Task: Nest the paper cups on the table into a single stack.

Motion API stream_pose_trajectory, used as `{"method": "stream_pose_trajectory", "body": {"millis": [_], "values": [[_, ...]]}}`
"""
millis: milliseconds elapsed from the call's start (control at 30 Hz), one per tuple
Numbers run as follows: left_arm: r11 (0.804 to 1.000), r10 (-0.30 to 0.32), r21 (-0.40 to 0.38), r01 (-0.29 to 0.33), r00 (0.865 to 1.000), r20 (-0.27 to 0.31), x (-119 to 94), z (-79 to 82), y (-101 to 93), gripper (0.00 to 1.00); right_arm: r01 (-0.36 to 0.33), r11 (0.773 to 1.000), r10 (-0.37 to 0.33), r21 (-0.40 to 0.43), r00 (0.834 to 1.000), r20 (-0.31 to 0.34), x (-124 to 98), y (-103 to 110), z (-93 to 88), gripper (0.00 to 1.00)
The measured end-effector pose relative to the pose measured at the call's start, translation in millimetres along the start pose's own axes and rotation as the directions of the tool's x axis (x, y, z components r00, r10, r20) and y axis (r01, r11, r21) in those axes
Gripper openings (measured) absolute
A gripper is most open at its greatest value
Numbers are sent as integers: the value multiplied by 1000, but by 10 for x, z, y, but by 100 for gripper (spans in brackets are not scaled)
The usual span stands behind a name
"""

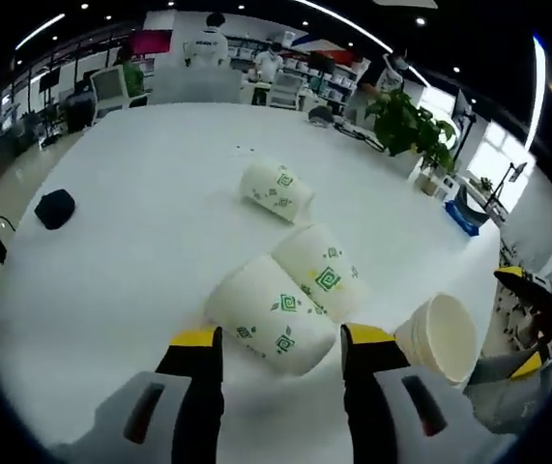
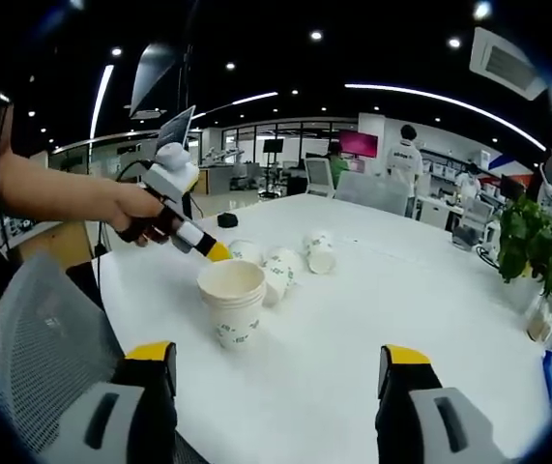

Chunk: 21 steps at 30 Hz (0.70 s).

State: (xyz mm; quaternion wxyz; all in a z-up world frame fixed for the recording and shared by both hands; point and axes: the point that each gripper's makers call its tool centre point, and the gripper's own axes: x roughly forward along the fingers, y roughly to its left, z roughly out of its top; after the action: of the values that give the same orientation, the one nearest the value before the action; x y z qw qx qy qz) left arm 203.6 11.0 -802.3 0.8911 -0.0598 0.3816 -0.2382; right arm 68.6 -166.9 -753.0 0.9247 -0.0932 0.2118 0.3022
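Paper cup (image 1: pixel 274 314) lies sideways between your left gripper (image 1: pixel 280 350) wide jaws, may roll; right gripper (image 2: pixel 281 368) wide, holding nothing

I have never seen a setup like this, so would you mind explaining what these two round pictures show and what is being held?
A person holds a two-jaw gripper in each hand, and a fisheye camera rides on each.

The left gripper view looks along the left gripper, whose yellow-tipped jaws stand open around a paper cup lying on its side on the white table. Two more cups lie beyond it.

The right gripper view looks along the right gripper, open and holding nothing. Ahead stands an upright stack of nested cups. The person's hand shows there too.
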Motion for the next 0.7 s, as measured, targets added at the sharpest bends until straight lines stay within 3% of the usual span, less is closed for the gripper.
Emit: {"method": "stream_pose_trajectory", "body": {"millis": [167,333,533,600,700], "values": [[997,25,-80,-25,1000,-2,84,-13,63,48,1,1000,-1,-1,1000,-2,2,-1,-5,87],[995,40,-94,-40,999,-3,133,-15,84,48,1,1000,-1,0,1000,-3,4,-8,-11,87],[997,43,-58,-45,998,-35,190,-75,159,44,3,1000,-3,0,1000,-4,6,-19,-17,87],[998,47,-42,-49,998,-38,95,-110,61,43,2,1000,-2,1,1000,-5,7,-21,-19,87],[999,45,-13,-45,998,-43,78,-122,112,37,1,1000,-1,-1,1000,-7,9,-16,-23,86]]}}
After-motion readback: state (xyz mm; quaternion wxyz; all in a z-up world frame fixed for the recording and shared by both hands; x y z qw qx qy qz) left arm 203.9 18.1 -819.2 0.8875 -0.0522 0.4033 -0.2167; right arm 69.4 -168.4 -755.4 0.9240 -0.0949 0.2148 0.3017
